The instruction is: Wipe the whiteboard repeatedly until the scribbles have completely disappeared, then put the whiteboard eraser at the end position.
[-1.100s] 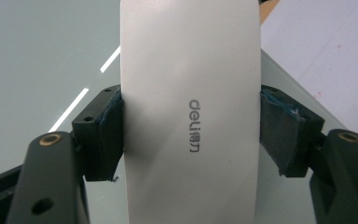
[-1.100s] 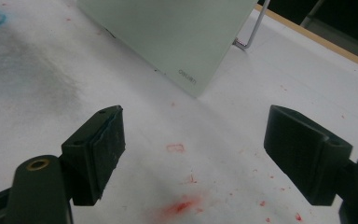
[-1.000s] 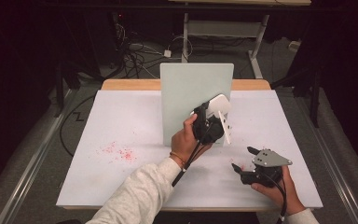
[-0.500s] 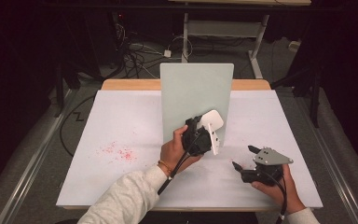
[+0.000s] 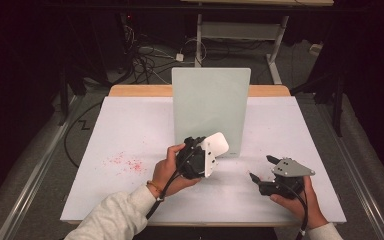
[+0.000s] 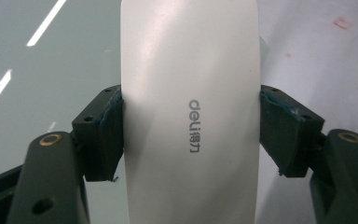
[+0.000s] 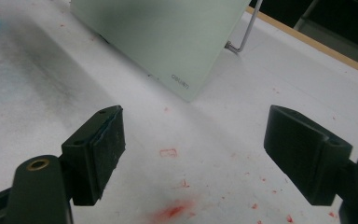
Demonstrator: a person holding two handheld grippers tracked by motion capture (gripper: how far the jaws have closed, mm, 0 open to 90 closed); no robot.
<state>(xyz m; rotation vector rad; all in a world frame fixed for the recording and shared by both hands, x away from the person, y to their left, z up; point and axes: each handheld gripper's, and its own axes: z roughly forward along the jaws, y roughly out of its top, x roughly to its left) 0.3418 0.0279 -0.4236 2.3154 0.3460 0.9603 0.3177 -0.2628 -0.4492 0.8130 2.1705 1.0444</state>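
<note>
From the high view, you had your left gripper (image 5: 207,156) up just in front of the pale green upright glass board (image 5: 211,107) standing mid-table, with a smooth white rounded-rectangle eraser block (image 5: 215,145) clamped in it. The eraser sat tilted, its top end near the lower part of the board; couldn't tell if it was touching the glass. Your right gripper (image 5: 261,176) was low over the white table cover (image 5: 130,130) toward the near right corner, well apart from the board and holding nothing. There was a patch of red marker specks (image 5: 125,162) on the cover off to the left of your left hand (image 5: 167,170).

In the left gripper view, both black jaws were pressed in tight against the long sides of that white block, one pad (image 6: 105,135) on each edge, so it was a firm squeeze around the middle. Grey "deli" lettering (image 6: 195,126) ran along the face of the eraser (image 6: 191,70), and the green glass was behind it at left.

In the right gripper view, your jaws were spread wide with bare table between them, nothing gripped. A smudged red blotch (image 7: 170,211) lay on the cover between the pads, plus a tiny red outlined rectangle (image 7: 168,152) a bit further out. The board's bottom corner (image 7: 179,81) with its wire stand leg (image 7: 244,32) was up ahead.
</note>
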